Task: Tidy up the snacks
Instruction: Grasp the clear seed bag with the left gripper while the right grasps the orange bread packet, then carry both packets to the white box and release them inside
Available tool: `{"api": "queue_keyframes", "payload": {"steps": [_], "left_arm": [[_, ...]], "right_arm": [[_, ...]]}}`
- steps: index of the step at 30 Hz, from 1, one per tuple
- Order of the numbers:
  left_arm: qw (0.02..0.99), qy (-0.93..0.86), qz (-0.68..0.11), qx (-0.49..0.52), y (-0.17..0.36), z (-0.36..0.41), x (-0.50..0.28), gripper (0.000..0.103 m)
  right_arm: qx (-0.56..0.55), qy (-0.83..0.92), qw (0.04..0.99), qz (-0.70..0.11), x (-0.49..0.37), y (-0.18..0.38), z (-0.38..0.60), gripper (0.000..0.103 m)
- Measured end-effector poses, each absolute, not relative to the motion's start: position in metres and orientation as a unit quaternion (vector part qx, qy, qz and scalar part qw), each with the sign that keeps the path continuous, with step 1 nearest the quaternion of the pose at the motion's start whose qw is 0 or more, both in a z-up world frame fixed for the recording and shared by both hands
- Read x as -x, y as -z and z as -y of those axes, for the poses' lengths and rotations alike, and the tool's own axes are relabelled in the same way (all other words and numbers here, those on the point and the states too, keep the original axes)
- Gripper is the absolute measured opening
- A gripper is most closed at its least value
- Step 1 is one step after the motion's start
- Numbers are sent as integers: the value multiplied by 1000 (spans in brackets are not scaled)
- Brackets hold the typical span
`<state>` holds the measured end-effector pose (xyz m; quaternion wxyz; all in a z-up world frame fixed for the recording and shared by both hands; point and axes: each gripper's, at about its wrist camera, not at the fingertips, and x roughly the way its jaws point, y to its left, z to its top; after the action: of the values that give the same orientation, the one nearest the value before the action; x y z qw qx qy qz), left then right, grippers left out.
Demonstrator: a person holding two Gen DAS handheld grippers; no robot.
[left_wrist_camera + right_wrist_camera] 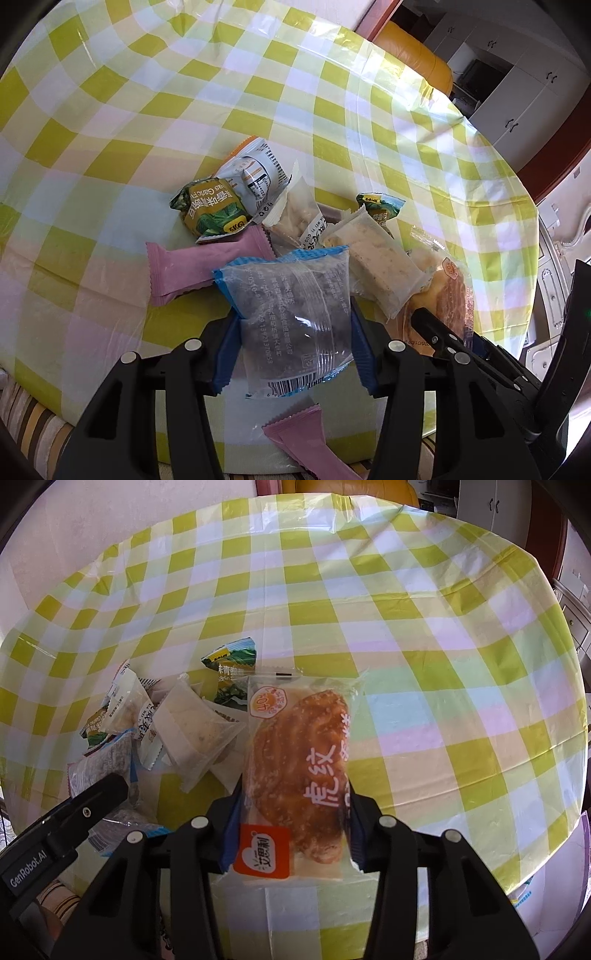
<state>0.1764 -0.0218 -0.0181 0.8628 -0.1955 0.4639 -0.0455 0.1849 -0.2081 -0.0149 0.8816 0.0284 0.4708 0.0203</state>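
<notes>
The left gripper (293,332) clamps a blue-edged packet (291,314). The right gripper (295,812) clamps a pastry pack (299,771) beside the snack pile (177,720).

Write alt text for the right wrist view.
The right gripper holds a clear-wrapped brown pastry packet between its fingers, over a table with a green checked tablecloth. A heap of other snack packets lies to the left, where the left gripper reaches in.

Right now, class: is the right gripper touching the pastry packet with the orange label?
Touching. The right wrist view shows the right gripper with its blue pads pressed against both sides of the pastry packet.
</notes>
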Motion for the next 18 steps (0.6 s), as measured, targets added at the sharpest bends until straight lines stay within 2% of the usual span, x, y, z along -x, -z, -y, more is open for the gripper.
{"api": "queue_keyframes", "payload": {"steps": [18], "left_arm": [[883, 90, -430, 164, -11, 56, -144, 50]], "right_arm": [[-56, 12, 893, -446, -139, -11, 251, 45]]}}
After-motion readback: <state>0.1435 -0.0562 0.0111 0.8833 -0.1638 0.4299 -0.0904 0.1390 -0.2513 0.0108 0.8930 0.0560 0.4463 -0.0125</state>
